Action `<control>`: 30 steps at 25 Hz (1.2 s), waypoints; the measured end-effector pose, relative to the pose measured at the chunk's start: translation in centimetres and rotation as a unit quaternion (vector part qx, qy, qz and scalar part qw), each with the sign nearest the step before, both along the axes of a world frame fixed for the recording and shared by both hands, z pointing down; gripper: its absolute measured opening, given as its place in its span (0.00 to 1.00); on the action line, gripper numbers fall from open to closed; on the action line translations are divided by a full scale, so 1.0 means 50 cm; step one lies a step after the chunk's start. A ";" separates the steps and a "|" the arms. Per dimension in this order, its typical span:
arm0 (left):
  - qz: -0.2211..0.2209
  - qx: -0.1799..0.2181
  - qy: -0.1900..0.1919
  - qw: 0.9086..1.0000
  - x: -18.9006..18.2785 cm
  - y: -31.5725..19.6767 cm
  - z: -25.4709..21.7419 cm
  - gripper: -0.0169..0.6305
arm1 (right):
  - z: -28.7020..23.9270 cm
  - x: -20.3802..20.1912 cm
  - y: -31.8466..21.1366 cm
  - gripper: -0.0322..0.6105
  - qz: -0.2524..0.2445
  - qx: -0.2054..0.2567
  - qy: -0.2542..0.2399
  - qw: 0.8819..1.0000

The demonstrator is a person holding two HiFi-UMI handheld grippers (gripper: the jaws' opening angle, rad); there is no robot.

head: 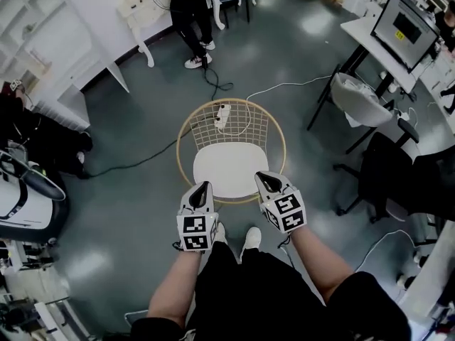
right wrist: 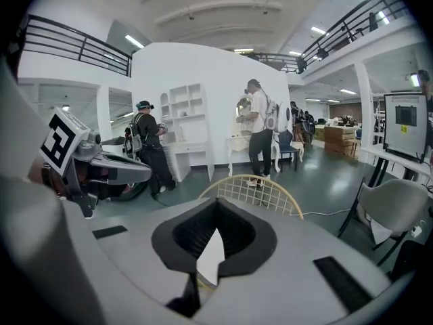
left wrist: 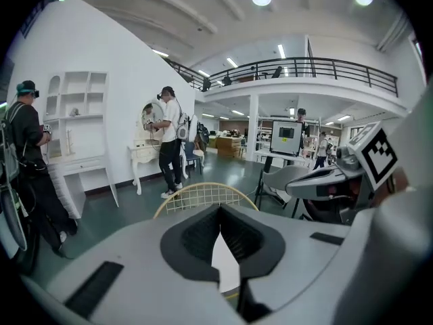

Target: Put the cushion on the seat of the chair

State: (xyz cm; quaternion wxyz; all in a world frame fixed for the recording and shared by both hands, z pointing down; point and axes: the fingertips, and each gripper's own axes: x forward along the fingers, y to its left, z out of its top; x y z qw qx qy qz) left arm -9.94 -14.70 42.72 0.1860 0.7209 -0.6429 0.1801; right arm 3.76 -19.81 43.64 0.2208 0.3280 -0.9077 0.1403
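Observation:
A white cushion [head: 229,170] lies on the seat of the round chair [head: 190,129] with the gold rim and wire-mesh back. Both grippers hover just in front of the seat's near edge, apart from the cushion. My left gripper [head: 205,186] is shut and holds nothing. So is my right gripper [head: 265,178]. In the left gripper view a sliver of cushion [left wrist: 226,264] shows past the closed jaws, with the chair back [left wrist: 203,195] beyond. The right gripper view shows the same: cushion [right wrist: 211,259] and chair back [right wrist: 260,191].
A power strip [head: 222,116] and cables lie on the floor behind the chair. A grey chair [head: 362,99] and a black office chair [head: 389,170] stand to the right by a desk with a monitor [head: 405,23]. A person [head: 190,13] stands at a white dresser. White shelves [head: 67,66] stand left.

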 end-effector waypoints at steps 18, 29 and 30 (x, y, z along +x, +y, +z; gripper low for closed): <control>0.055 0.016 0.018 0.998 -0.021 0.205 -0.049 0.05 | -0.068 -0.025 0.230 0.07 0.055 0.013 -0.019 0.998; 0.095 0.027 0.033 0.995 -0.059 0.320 -0.053 0.05 | -0.093 -0.066 0.380 0.07 0.089 0.029 -0.012 0.996; 0.099 0.028 0.032 0.994 -0.062 0.328 -0.054 0.05 | -0.096 -0.070 0.389 0.07 0.090 0.031 -0.011 0.995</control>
